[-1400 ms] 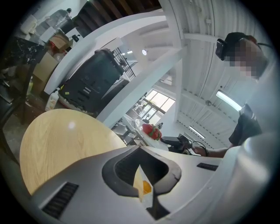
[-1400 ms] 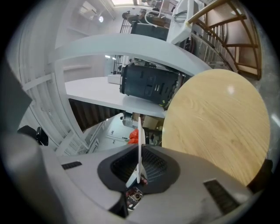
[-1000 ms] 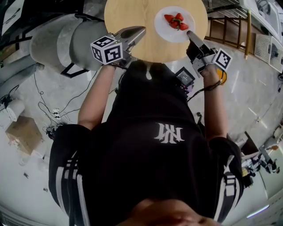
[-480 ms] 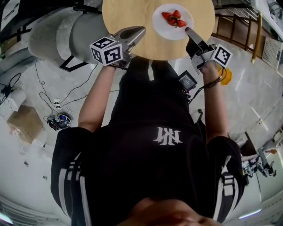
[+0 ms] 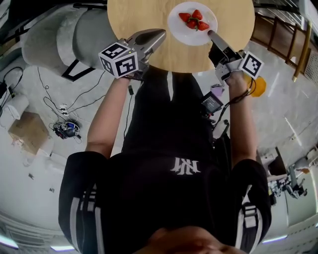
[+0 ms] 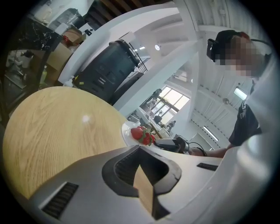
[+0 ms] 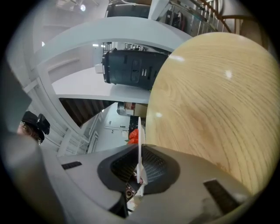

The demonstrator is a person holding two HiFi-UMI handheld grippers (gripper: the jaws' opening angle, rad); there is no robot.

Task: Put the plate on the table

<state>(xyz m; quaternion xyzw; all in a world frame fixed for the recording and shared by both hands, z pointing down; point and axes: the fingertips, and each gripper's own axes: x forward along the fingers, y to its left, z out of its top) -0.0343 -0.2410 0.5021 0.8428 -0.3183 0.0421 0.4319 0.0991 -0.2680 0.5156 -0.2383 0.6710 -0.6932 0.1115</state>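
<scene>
Head view and both gripper views, plate held over the round wooden table [image 5: 144, 15].

**Right gripper.** Your right gripper [image 5: 211, 34] has its fingers nearly together, pinching the near rim of the white plate [image 5: 181, 27]. In the right gripper view the rim [image 7: 139, 131] runs as a thin white line, edge-on, straight between the two dark pads [image 7: 153, 168]. Both pads press against it.

**Plate and load.** From your right fingertips the plate reaches forward over the tabletop [image 7: 210, 100]. A small heap of strawberries [image 5: 195, 20] lies on it just past the tips, towards the plate's far side. The same fruit appears in red beside the rim line in the right gripper view [image 7: 134, 136]. The views do not show whether the plate's base touches the wood or hangs just above it.

**Left gripper.** Your left gripper [image 5: 160, 33] has its fingers drawn together to a point, with nothing held between them. In the left gripper view [image 6: 140, 157] only the wood grain of the table [image 6: 57, 127] shows around the tips. Those tips lie over the near edge of the table. The plate sits ahead of them and off to their right, apart from them, with the strawberries [image 6: 142, 134] visible beyond.
</scene>
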